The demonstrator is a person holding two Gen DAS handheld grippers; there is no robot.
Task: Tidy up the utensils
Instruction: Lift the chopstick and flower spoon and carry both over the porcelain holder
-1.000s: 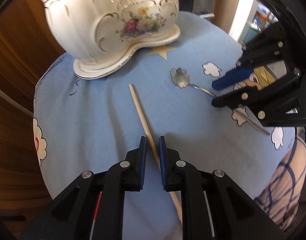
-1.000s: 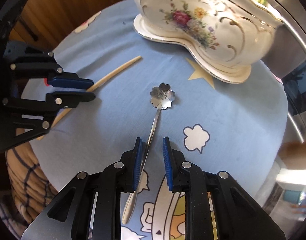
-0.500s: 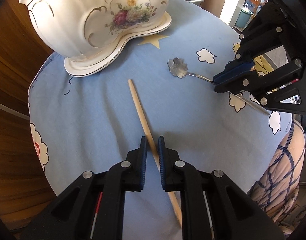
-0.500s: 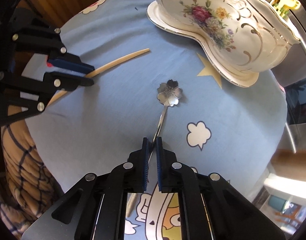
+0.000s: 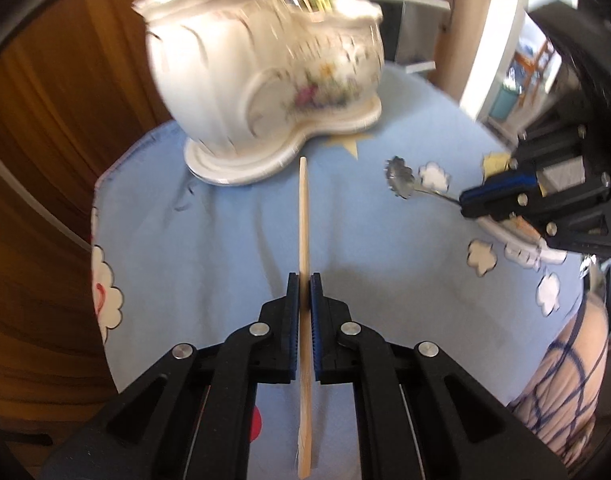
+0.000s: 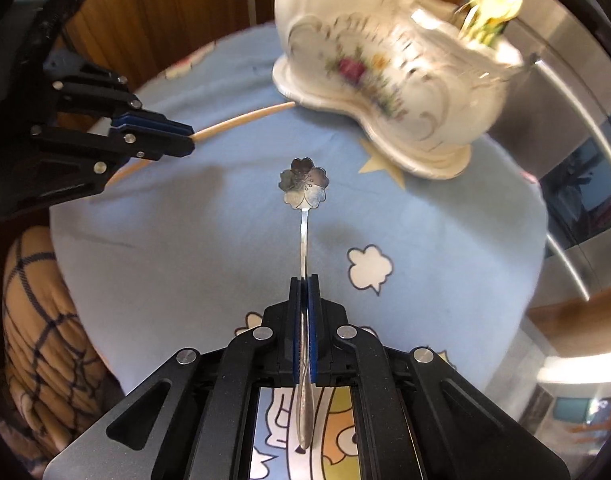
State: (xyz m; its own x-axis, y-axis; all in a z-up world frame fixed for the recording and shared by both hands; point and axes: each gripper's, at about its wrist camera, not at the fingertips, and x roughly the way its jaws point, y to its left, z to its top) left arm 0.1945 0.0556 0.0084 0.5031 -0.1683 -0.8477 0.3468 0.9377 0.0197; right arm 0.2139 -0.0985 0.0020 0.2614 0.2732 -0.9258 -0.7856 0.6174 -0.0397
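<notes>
My left gripper is shut on a wooden chopstick that points toward the white floral porcelain holder. My right gripper is shut on the handle of a silver spoon with a flower-shaped bowl. The holder also shows in the right wrist view, with utensils standing in it. The right gripper with the spoon shows at the right of the left wrist view. The left gripper with the chopstick shows at the left of the right wrist view.
A blue cloth with cloud and star prints covers the small round table. Wooden panelling stands behind and to the left. A steel appliance stands to the right. A person's plaid-clad leg is beside the table edge.
Both grippers have closed on their utensils and lifted them off the cloth. The chopstick and spoon now line up with the fingers, and both views have tilted toward the holder.
</notes>
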